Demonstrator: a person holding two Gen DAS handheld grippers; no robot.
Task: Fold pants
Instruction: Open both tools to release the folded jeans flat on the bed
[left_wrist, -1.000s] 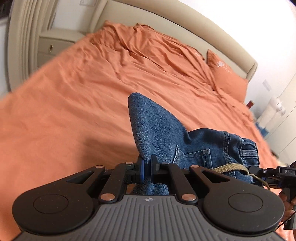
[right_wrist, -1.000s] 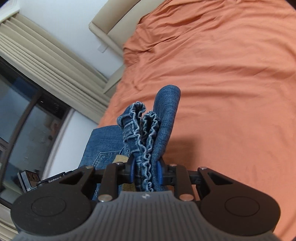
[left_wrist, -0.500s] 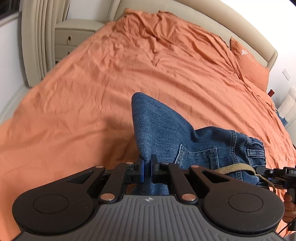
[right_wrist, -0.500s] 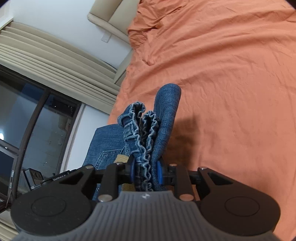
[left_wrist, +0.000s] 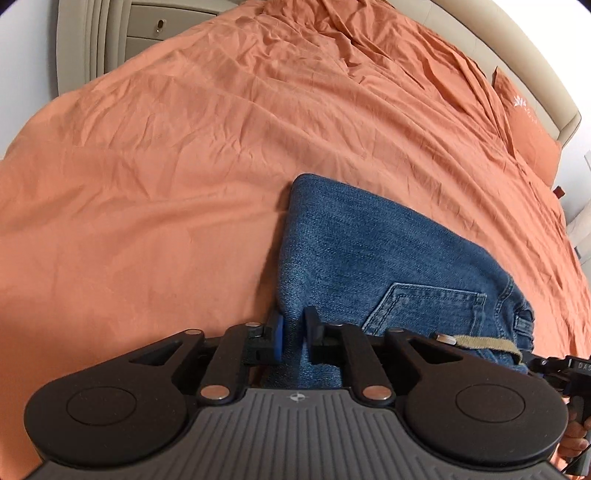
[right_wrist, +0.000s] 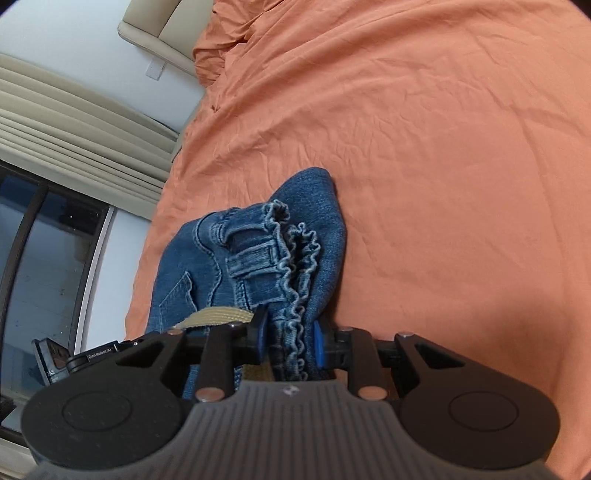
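**Jeans pinched at both ends over the orange bed**

Denim fills the space between both sets of jaws. The left gripper has its blue pads closed to a narrow gap on a folded edge of the pants, and the cloth spreads away from it in a broad, smooth panel with a stitched back pocket showing to the right. In the left wrist view the far fold of the pants lies on the orange bedspread; a tan strap runs across the gripper's right side toward the other gripper's black body at the frame edge.

The right gripper is clamped on the gathered, ruffled waistband of the pants, several layers bunched together between its pads, so the jaws sit a little wider apart than on the left. A belt loop stands just beyond the pads, and a rounded fold of denim rises behind the waistband against the bedspread.

Whether the middle of the pants rests on the bed or hangs just above it cannot be told. A beige padded headboard curves around the far side of the bed, with an orange pillow under it and a pale nightstand at the top left. In the right wrist view, cream curtains and a dark window fill the left side.
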